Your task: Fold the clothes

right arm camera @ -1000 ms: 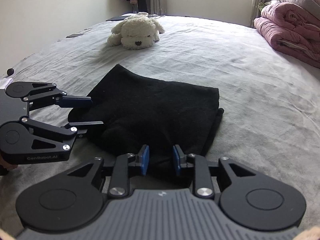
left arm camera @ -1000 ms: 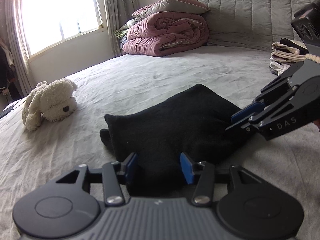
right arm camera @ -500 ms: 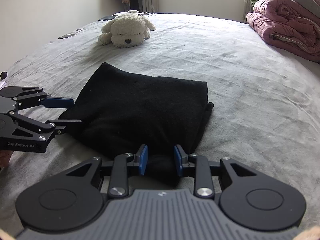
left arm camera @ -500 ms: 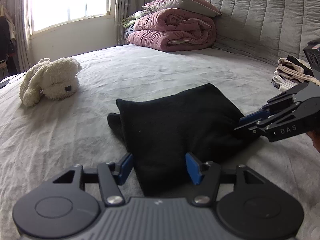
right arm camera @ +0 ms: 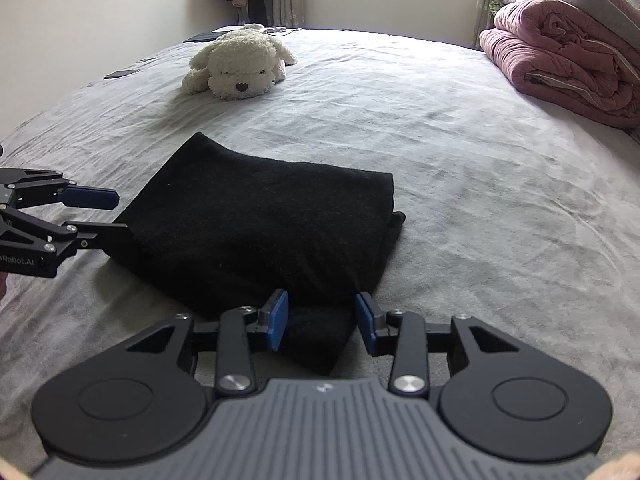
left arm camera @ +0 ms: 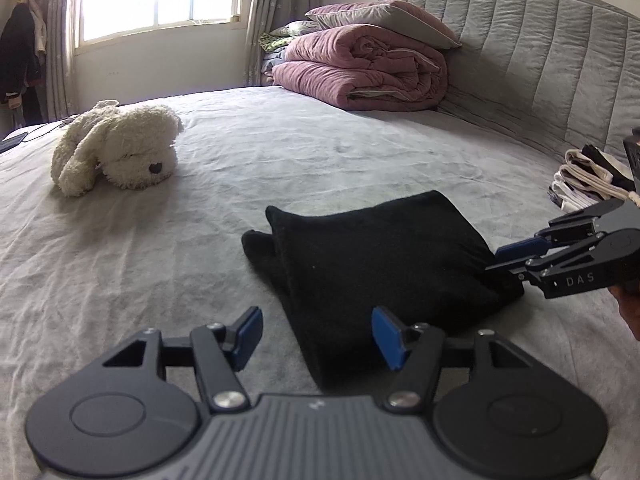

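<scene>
Grey bed point(left arm camera: 360, 160) broad, bare around folded black garment point(left arm camera: 380, 256); both grippers' jaws spread at its corners.

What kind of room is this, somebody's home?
Most likely a bedroom in a home. A large bed with a grey padded headboard, a folded pink duvet with pillows stacked on it, and a plush dog on the sheet all suggest it.

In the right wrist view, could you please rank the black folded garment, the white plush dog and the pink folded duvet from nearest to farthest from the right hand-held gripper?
From the right hand-held gripper:
1. Black folded garment: directly ahead, its near corner between the open fingers.
2. White plush dog: farther up the bed, ahead and left.
3. Pink folded duvet: far right, probably farthest, though close to the dog's range.
</scene>
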Action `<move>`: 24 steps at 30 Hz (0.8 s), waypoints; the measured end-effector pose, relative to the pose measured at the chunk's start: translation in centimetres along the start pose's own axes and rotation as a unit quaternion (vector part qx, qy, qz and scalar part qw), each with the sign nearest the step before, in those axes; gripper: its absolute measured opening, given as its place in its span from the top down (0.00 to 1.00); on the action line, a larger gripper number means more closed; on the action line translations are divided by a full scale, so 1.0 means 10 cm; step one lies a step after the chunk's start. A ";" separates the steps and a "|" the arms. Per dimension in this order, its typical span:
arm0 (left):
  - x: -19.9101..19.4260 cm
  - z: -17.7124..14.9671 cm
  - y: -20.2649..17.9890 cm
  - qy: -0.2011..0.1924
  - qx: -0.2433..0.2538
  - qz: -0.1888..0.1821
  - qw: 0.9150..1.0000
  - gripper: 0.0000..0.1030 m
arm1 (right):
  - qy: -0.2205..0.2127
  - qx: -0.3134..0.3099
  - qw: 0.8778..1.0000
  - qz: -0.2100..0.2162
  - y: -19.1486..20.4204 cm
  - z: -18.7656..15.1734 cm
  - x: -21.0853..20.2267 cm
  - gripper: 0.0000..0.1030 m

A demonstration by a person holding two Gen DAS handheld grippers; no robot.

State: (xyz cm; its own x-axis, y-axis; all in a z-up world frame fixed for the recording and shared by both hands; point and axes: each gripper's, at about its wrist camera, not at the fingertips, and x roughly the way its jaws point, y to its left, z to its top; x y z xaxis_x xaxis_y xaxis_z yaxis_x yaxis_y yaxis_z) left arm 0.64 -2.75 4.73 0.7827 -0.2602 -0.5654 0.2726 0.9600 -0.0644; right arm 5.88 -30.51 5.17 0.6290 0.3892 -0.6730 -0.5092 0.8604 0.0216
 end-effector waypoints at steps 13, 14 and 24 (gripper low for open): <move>0.11 0.00 -0.41 -0.026 0.072 -0.014 0.997 0.40 | -0.080 -0.065 0.993 0.064 0.52 0.11 -0.07 0.89; 0.14 -0.01 -0.40 -0.021 0.072 -0.012 0.997 0.40 | -0.081 -0.071 0.992 0.063 0.55 0.11 -0.05 0.91; 0.23 -0.08 -0.32 0.003 0.061 -0.007 0.998 0.40 | -0.028 -0.080 0.995 0.047 0.55 0.01 0.26 0.95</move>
State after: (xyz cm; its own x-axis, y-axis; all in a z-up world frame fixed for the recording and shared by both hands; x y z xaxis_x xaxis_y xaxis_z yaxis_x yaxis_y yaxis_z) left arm 1.09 -6.29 3.00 0.7743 -0.2733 -0.5707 0.3509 0.9360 0.0278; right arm 4.82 -24.70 3.61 0.6038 0.4860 -0.6318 -0.6509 0.7581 -0.0389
